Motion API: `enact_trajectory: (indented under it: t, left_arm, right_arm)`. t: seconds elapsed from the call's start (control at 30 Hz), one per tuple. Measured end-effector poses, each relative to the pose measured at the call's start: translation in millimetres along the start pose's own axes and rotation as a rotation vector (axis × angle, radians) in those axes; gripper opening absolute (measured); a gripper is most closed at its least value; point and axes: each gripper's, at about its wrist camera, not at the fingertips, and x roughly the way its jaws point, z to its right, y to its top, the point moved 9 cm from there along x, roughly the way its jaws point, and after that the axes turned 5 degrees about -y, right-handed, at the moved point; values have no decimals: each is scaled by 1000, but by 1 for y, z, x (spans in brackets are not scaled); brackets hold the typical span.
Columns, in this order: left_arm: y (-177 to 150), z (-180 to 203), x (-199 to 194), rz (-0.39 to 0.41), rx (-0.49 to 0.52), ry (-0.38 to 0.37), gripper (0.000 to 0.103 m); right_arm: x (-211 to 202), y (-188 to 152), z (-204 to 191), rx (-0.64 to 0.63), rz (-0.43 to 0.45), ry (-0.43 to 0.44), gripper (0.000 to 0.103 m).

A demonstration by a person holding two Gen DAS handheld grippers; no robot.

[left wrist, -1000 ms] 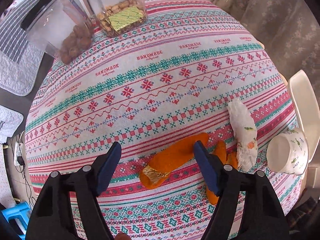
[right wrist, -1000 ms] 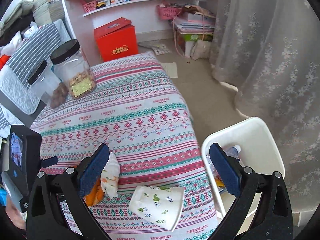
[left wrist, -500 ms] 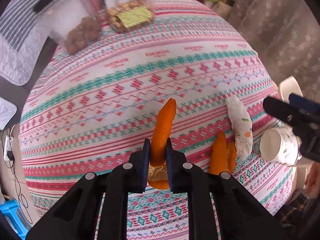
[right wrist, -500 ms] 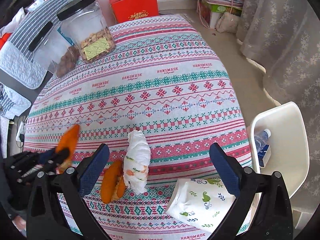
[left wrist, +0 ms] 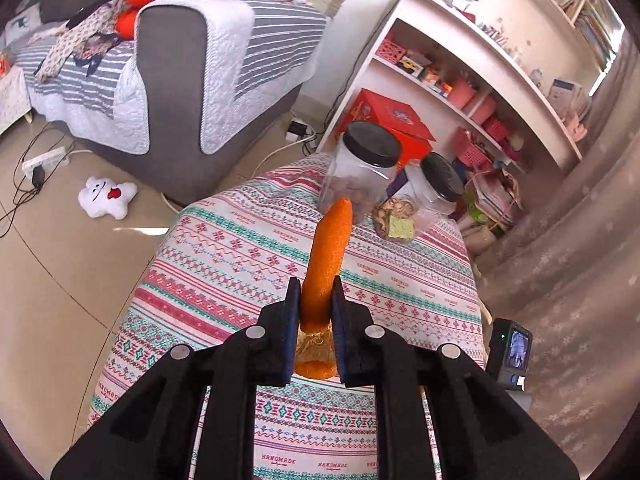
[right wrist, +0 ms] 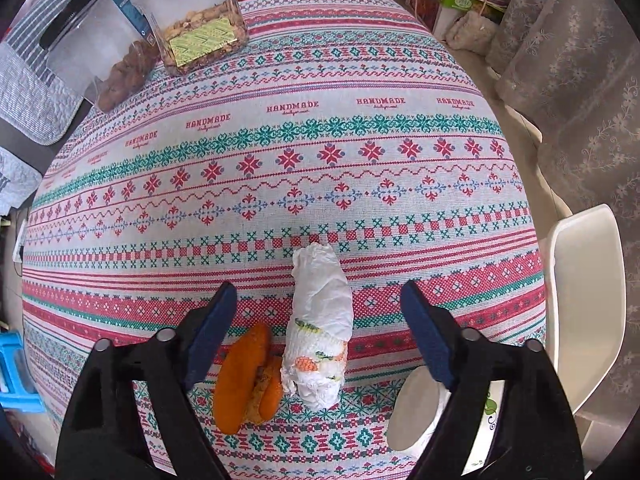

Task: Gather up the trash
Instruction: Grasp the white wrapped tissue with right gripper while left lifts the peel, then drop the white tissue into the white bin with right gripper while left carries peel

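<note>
— What have your jaws got?

— My left gripper [left wrist: 313,320] is clamped on an orange peel [left wrist: 326,258], held above the surface [left wrist: 224,264]. It is pinched low, so the long end could swing and slip out.

— And the right?

— My right gripper [right wrist: 318,330] is closing, pads not yet touching the crumpled tissue [right wrist: 320,320] between them. A second peel [right wrist: 246,376] lies just beside it, the paper cup [right wrist: 416,412] near; I might nudge either, or roll the cup off the edge.
</note>
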Motion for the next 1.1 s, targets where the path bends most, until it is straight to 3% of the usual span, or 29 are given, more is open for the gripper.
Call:
enact_trajectory:
  t: [0.07, 0.17, 0.3, 0.43, 0.7, 0.97, 1.1]
  left_arm:
    - [-2, -4, 5, -11, 31, 24, 15]
    - [-3, -9, 11, -18, 41, 47, 15]
    - [-1, -21, 20, -13, 37, 88, 15]
    - [-1, -32, 30, -19, -6, 83, 15]
    - [7, -26, 31, 47, -11, 78, 15]
    - [11, -3, 25, 102, 31, 35, 15]
    - [13, 5, 19, 143, 42, 37, 15]
  right_arm:
    - [6, -1, 0, 12, -16, -3, 40]
    - [14, -1, 1, 47, -28, 2, 28]
    - [6, 7, -2, 85, 11, 51, 26]
    - [-21, 27, -9, 126, 95, 136, 26]
    - [-101, 57, -34, 124, 343, 281, 26]
    - [-169, 60, -54, 50, 539, 355, 26]
    - [-195, 59, -53, 31, 642, 333, 26]
